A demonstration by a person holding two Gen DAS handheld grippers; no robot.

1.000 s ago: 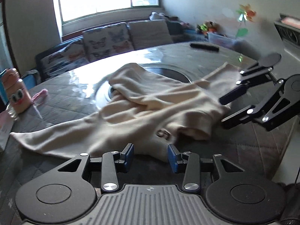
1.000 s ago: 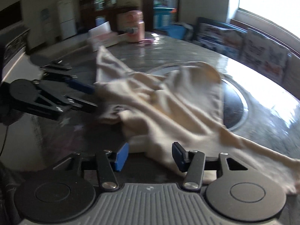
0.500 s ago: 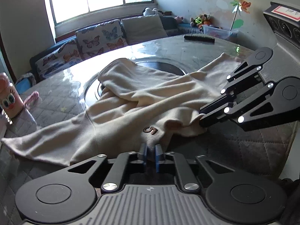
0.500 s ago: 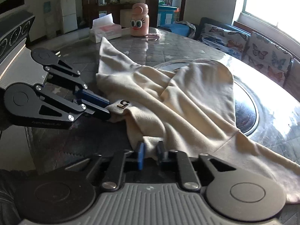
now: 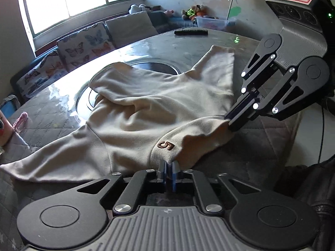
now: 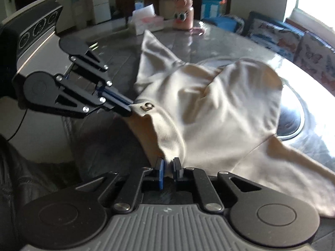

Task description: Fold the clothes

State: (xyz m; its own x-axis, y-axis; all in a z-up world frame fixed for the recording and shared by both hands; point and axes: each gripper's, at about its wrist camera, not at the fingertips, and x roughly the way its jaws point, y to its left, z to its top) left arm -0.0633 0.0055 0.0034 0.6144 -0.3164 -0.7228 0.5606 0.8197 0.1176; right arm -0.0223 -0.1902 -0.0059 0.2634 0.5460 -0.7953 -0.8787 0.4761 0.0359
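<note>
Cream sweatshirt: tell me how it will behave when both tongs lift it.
The cream sweatshirt probably hangs limp, since it already sags between the left tongs and right tongs. Its long sleeve will likely trail behind.

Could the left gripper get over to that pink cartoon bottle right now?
Probably not yet: the left gripper is shut on the cream sweatshirt, so it would have to let go first. The pink bottle stands across the table.

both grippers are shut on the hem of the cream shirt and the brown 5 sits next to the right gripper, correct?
Not quite. Both grippers grip the cream shirt, but the brown 5 sits beside the left gripper, not the right gripper; the left wrist view shows it.
</note>
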